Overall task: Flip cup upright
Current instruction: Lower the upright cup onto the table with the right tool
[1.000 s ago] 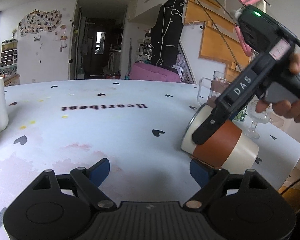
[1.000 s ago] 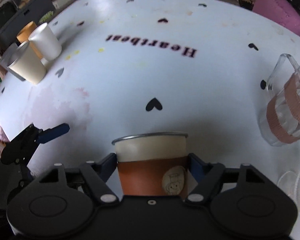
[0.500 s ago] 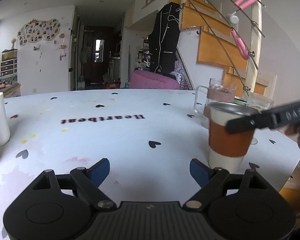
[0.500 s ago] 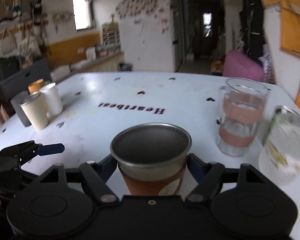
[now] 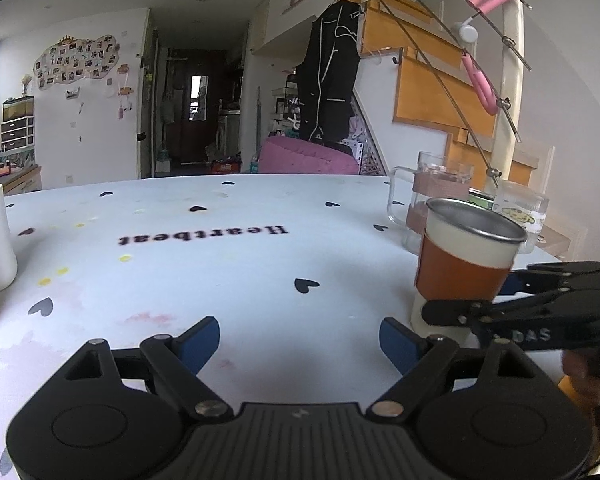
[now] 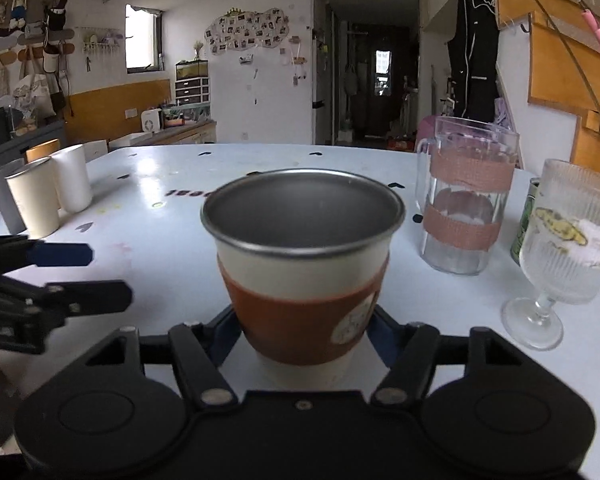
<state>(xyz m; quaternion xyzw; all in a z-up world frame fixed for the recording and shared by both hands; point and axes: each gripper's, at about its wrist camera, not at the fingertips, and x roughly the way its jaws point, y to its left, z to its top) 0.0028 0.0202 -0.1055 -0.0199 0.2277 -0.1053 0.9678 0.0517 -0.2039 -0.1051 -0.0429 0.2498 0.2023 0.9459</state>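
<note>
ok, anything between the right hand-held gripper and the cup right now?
Nothing visible. The cup sits upright directly between the fingers of the right hand-held gripper, which flank its brown sleeve. The glass pitcher and stemmed glass stand off to the right, the left hand-held gripper off to the other side, open.

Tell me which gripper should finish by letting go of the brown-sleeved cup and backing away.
Right. The right gripper already straddles the cup, which stands upright, mouth up, on the table. The left gripper hangs open over bare tabletop beside it, holding nothing, so it has nothing to release.
</note>
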